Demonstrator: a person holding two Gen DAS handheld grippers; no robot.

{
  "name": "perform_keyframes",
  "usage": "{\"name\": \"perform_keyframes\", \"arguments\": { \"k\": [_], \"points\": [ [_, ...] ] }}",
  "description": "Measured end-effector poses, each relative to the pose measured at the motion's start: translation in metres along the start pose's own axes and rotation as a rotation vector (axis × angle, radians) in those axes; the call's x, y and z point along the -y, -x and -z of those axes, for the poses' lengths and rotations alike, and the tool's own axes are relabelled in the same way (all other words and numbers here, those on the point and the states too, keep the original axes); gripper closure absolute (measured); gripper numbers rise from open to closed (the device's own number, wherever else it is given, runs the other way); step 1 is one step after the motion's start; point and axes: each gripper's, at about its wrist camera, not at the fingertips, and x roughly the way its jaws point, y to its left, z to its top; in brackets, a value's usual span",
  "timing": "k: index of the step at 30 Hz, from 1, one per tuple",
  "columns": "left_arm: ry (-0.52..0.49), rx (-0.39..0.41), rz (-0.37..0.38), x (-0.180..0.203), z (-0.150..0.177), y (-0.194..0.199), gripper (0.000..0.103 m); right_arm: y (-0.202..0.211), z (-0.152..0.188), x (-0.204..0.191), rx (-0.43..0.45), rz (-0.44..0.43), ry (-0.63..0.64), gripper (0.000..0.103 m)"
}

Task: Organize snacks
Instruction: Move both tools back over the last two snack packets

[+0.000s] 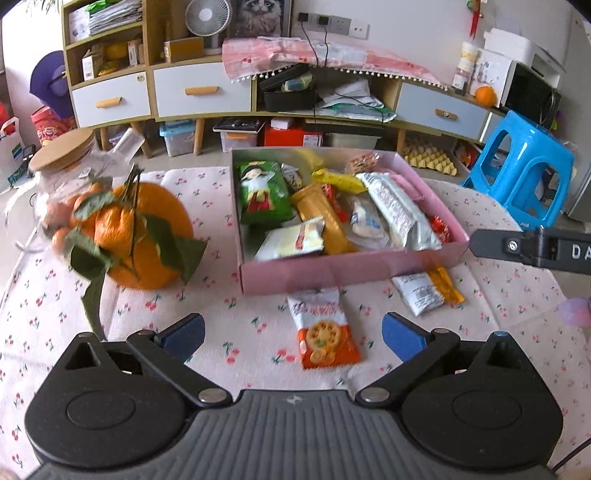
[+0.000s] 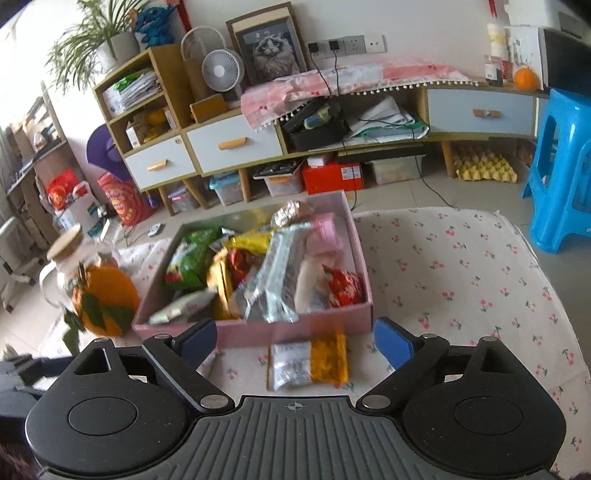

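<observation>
left view only: red-orange biscuit packet (image 1: 325, 334) before pink cardboard box (image 1: 332, 271) | right view: silver and orange packets (image 2: 308, 363) | both tools (image 1: 293, 334) (image 2: 295, 341) gaping, empty

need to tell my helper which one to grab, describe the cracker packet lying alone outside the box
Find the pink box of snacks on the cherry-print cloth. In front of its near wall, left of a silver and orange pair, lies one packet: white top, orange-red bottom, round lattice crackers pictured.

Ahead of the hand-held gripper, a long wooden cabinet (image 2: 236, 147) with white drawers stands against a pale wall (image 2: 424, 18), a small fan (image 2: 222, 72) and a cat picture (image 2: 267, 50) on top (daylight throughout). A blue plastic stool (image 2: 561, 173) stands right on the tiled floor (image 2: 406, 195).
</observation>
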Motion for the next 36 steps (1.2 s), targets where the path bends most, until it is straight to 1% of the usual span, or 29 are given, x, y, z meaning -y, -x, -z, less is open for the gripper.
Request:
{"name": "perform_keyframes", "arguments": {
  "k": [2,4,6,9,13,21,22,25,29,36],
  "points": [
    [-0.006,0.010,-0.003,0.000,0.009,0.000,0.001,-0.002,0.007,0.000,-0.016,0.016,0.035,0.009],
    [-0.003,0.037,-0.018,-0.001,0.018,0.000,0.000,-0.005,0.016,0.002,-0.019,0.032,0.063,0.008],
    [-0.007,0.058,-0.014,-0.001,0.029,0.000,0.000,-0.008,0.028,0.005,-0.032,0.040,0.090,0.006],
    [-0.029,0.053,-0.010,0.002,0.042,-0.003,0.001,-0.017,0.043,0.005,-0.071,0.065,0.161,0.006],
    [-0.040,0.041,0.007,0.007,0.048,-0.010,0.001,-0.026,0.056,0.006,-0.094,0.092,0.227,0.006],
    [-0.058,0.039,-0.005,0.012,0.051,-0.024,0.001,-0.046,0.060,0.016,-0.117,0.111,0.223,0.006],
    [-0.059,0.040,-0.008,0.012,0.051,-0.025,0.001,-0.049,0.060,0.018,-0.117,0.112,0.229,0.004],
    [-0.075,0.050,-0.029,0.015,0.052,-0.029,0.000,-0.055,0.059,0.020,-0.090,0.108,0.238,0.000],
    [-0.092,0.052,-0.035,0.018,0.050,-0.032,0.000,-0.063,0.053,0.023,-0.079,0.106,0.203,0.000],
    [-0.076,0.045,-0.046,0.018,0.042,-0.037,0.002,-0.074,0.047,0.012,-0.075,0.081,0.220,0.000]
  ]
}}
